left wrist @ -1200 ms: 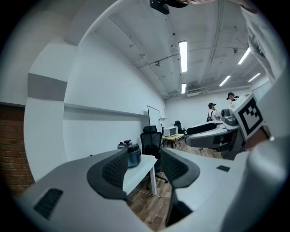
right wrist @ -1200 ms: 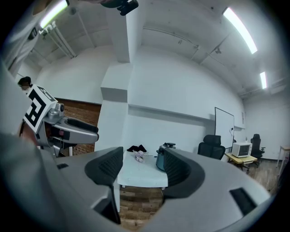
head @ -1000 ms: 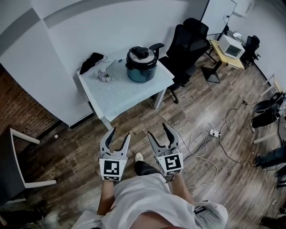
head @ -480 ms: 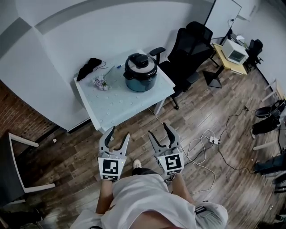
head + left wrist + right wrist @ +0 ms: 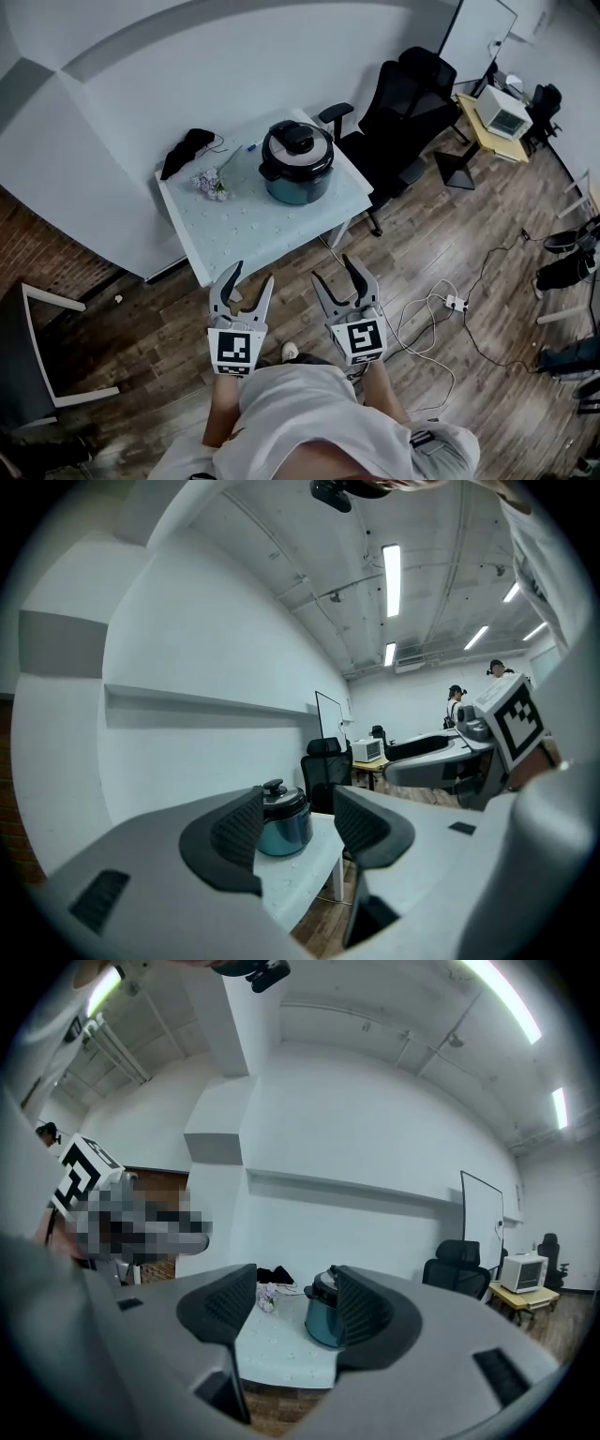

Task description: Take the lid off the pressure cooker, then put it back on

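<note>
Underfoot, a wooden floor point(image 5: 431, 234) runs out to a white wall point(image 5: 234, 75) on the far side. Against that wall stands a white table point(image 5: 244, 230), well ahead of us. To its right is a black office chair point(image 5: 403, 112), and further right a small desk point(image 5: 473, 131) carrying a microwave point(image 5: 502, 117). At the near left we see a white chair frame point(image 5: 47, 347).

The pressure cooker point(image 5: 297, 164) sits upright on the far right part of the table, with its lid point(image 5: 297, 148) in place on top and a black knob at the centre.

We hold both grippers low and near our body, side by side, pointing towards the table and well apart from it. The left gripper point(image 5: 251, 277) has its jaws spread, with nothing between them. The right gripper point(image 5: 333, 272) is likewise parted and empty; its jaws have just been closing a little.

On the far left corner of the table lies a dark cloth point(image 5: 187, 150), and near it a little bunch of pale flowers point(image 5: 210, 183). On the floor to the right, a white cable point(image 5: 422, 309) loops to a power strip point(image 5: 455, 303).
</note>
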Demonstrator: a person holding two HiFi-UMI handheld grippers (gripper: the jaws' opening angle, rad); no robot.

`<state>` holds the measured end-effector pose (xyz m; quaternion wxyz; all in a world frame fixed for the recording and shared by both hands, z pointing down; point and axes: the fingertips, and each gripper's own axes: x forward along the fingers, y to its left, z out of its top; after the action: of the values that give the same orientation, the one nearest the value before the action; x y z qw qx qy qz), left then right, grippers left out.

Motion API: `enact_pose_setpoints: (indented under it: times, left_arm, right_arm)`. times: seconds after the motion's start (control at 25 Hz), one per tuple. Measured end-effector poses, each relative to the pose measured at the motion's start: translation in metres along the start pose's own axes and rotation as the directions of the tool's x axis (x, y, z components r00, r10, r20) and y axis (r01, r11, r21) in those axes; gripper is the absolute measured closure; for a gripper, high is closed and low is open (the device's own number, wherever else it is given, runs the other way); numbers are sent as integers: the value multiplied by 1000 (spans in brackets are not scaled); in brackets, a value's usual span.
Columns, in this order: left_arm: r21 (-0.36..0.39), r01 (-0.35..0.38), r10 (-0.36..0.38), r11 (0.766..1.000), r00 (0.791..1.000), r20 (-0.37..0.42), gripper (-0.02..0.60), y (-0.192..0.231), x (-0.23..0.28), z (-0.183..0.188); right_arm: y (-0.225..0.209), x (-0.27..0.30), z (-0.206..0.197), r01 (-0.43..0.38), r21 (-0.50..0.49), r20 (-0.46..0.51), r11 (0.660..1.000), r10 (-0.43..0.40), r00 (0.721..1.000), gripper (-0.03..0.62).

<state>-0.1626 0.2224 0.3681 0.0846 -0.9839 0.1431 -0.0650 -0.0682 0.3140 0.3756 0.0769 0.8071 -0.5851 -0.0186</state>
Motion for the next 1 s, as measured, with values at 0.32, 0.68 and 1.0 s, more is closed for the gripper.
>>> enact_pose_setpoints:
  times: [0.32, 0.68, 1.0]
  left_arm:
    - [-13, -12, 12, 1000, 1000, -8, 353, 3, 21, -3]
    - [-12, -9, 9, 1000, 1000, 4, 350, 19, 54, -2]
    - [-17, -3, 3, 1000, 1000, 26, 336, 40, 94, 1]
  right_arm:
    - [-12, 21, -1, -28, -5, 2, 1000, 28, 1000, 327]
    - [-28, 50, -5, -21, 2, 3, 1000, 21, 1000, 332]
    - [-55, 84, -6, 15, -6, -4, 1000, -15, 1000, 330]
